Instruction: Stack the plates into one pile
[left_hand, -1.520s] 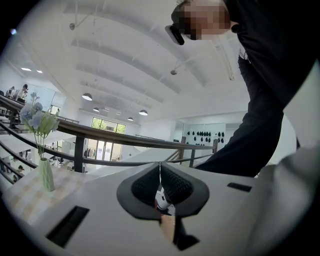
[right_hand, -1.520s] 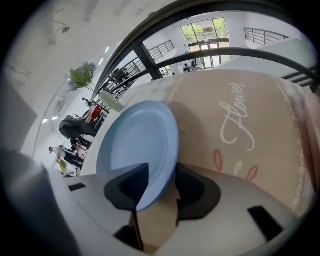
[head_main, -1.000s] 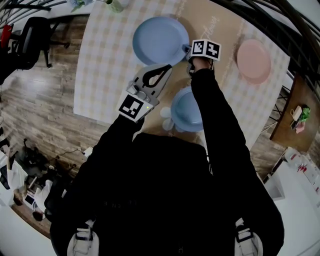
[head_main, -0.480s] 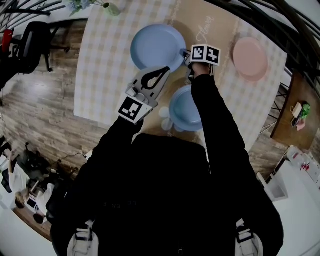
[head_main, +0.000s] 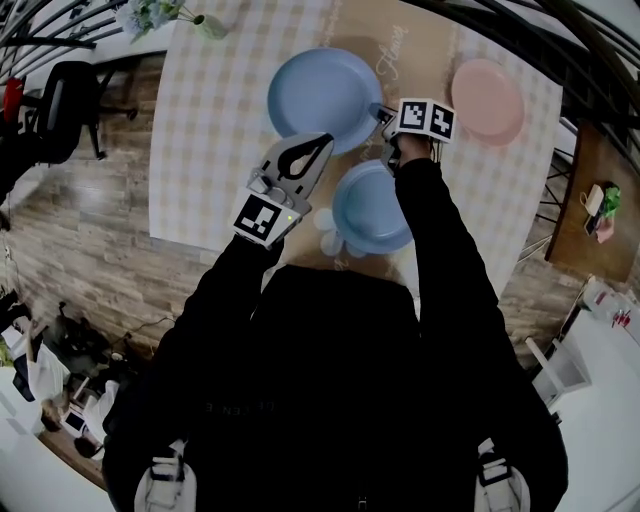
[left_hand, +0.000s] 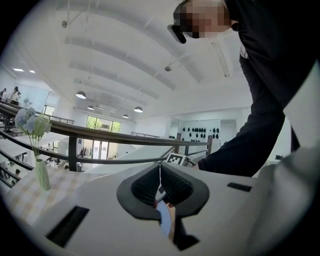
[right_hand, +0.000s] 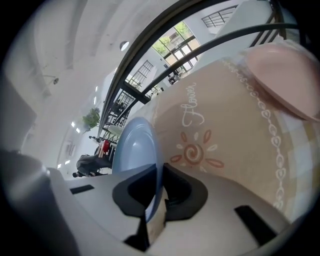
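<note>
A large blue plate (head_main: 322, 97) lies on the checked tablecloth (head_main: 215, 120). My right gripper (head_main: 386, 116) is shut on its right rim; in the right gripper view the rim of the large blue plate (right_hand: 134, 150) runs between the pads of the right gripper (right_hand: 157, 186). A smaller blue plate (head_main: 368, 210) sits just nearer, beside my right forearm. A pink plate (head_main: 487, 99) rests at the far right and shows as the pink plate (right_hand: 284, 75) in the right gripper view. My left gripper (head_main: 318, 143) hovers left of the small plate, jaws shut and empty, also seen as the left gripper (left_hand: 160, 181).
A beige runner with a flower print (right_hand: 220, 140) crosses the table. A vase of flowers (head_main: 205, 25) stands at the far left corner, the same vase (left_hand: 41, 172) in the left gripper view. A black chair (head_main: 62, 95) stands on the wood floor to the left. A railing (left_hand: 125, 140) runs behind.
The large blue plate, held by my right gripper, has shifted nearer and rightward, closing on the small blue plate. The left gripper has stayed about where it was.
</note>
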